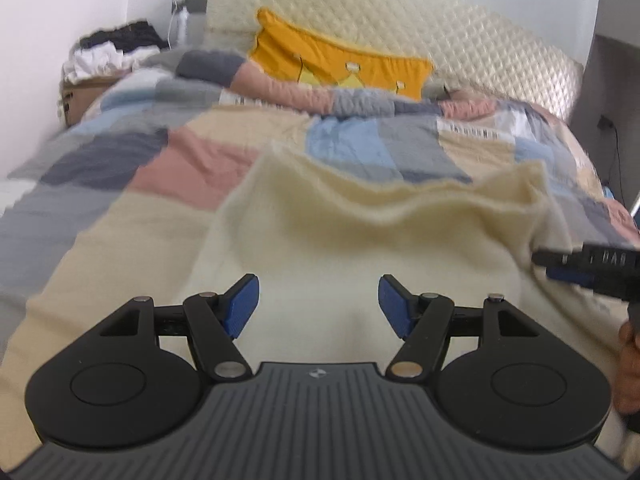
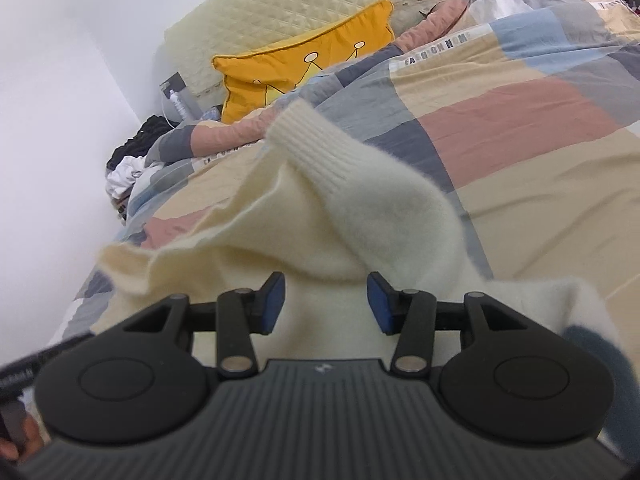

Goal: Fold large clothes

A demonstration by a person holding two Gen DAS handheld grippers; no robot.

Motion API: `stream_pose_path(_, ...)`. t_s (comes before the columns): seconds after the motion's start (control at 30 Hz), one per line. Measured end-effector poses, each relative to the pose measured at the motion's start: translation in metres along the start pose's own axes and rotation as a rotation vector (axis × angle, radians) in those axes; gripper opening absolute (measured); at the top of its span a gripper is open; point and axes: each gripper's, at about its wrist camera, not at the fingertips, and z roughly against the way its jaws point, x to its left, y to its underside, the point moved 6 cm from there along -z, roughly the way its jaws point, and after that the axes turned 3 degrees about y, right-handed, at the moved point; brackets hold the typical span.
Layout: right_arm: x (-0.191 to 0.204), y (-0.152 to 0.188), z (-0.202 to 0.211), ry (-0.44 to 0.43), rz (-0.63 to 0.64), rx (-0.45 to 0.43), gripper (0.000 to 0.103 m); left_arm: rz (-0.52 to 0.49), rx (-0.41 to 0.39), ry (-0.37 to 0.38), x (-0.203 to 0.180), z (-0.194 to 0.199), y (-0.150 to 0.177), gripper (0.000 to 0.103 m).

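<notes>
white walls close in a small bedroom, and across the patchwork duvet lies the cream sweater, a fuzzy knit spread over the near part of the bed and reaching right up under both tools. its far edge sits rumpled and wavy against the coloured squares, and from the right-hand camera one sleeve is doubled back over the body, its ribbed cuff pointing toward the pillows. the left gripper hovers over the sweater's body with its blue pads spread wide, nothing between them but the knit below; whether they touch the fabric i can't tell. the right gripper is likewise released, jaws parted, poised just at the base of the folded sleeve with no cloth pinched. from the left camera the right tool shows at the far right edge, dark and blurred, close beside the sweater's raised corner. beyond the garment the duvet runs in blocks of tan, pink, blue and grey up to a yellow cushion with a crown drawing, leaning on a quilted cream headboard. off in the corner by the wall sits a heap of dark and white clothes, and behind it a white bottle stands close to the headboard's end.
</notes>
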Motion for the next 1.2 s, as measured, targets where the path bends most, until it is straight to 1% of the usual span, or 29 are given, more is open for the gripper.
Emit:
stream_pose_path(0.13, 0.006, 0.009, 0.008, -0.01, 0.026, 0.03, 0.05, 0.015, 0.035, -0.01, 0.003, 0.002, 0.012, 0.071)
stream_pose_path(0.23, 0.008, 0.024, 0.018, -0.032, 0.036, 0.071, 0.05, 0.015, 0.028, -0.032, 0.006, 0.012, 0.02, 0.071)
stream_pose_path(0.27, 0.009, 0.03, 0.022, -0.035, 0.042, 0.078, 0.049, 0.02, 0.039, -0.034, 0.007, 0.013, 0.023, 0.071)
stream_pose_path(0.33, 0.009, 0.039, 0.028, -0.012, 0.066, 0.097, 0.048, 0.021, 0.059, -0.038, 0.006, 0.016, 0.028, 0.071)
stream_pose_path(0.4, 0.011, 0.04, 0.034, -0.004, 0.068, 0.091, 0.049, -0.001, 0.056, -0.037, 0.001, 0.022, 0.031, 0.071)
stream_pose_path(0.47, 0.013, 0.038, 0.039, -0.003, 0.056, 0.08, 0.05, -0.003, 0.058, -0.034, -0.003, 0.029, 0.035, 0.071)
stream_pose_path(0.57, 0.019, 0.04, 0.048, 0.009, 0.068, 0.077, 0.05, -0.004, 0.055, -0.009, -0.012, 0.045, 0.043, 0.071)
stream_pose_path(0.73, 0.029, 0.049, 0.065, 0.071, 0.176, 0.051, 0.05, -0.021, 0.04, -0.002, -0.026, 0.069, 0.051, 0.071)
stream_pose_path(0.83, 0.032, 0.046, 0.074, 0.107, 0.232, 0.015, 0.05, -0.018, 0.035, 0.002, -0.031, 0.079, 0.055, 0.071)
stream_pose_path(0.9, 0.032, 0.042, 0.074, 0.115, 0.257, 0.016, 0.049, -0.022, 0.038, -0.004, -0.033, 0.083, 0.059, 0.071)
stream_pose_path(1.0, 0.021, 0.041, 0.069, 0.139, 0.227, 0.039, 0.048, -0.023, 0.038, -0.015, -0.036, 0.086, 0.061, 0.071)
stream_pose_path(1.13, 0.001, 0.054, 0.045, 0.162, 0.148, 0.128, 0.048, -0.033, 0.042, -0.029, -0.04, 0.084, 0.064, 0.071)
stream_pose_path(1.2, -0.002, 0.053, 0.041, 0.177, 0.143, 0.106, 0.047, -0.047, 0.043, -0.042, -0.042, 0.08, 0.065, 0.071)
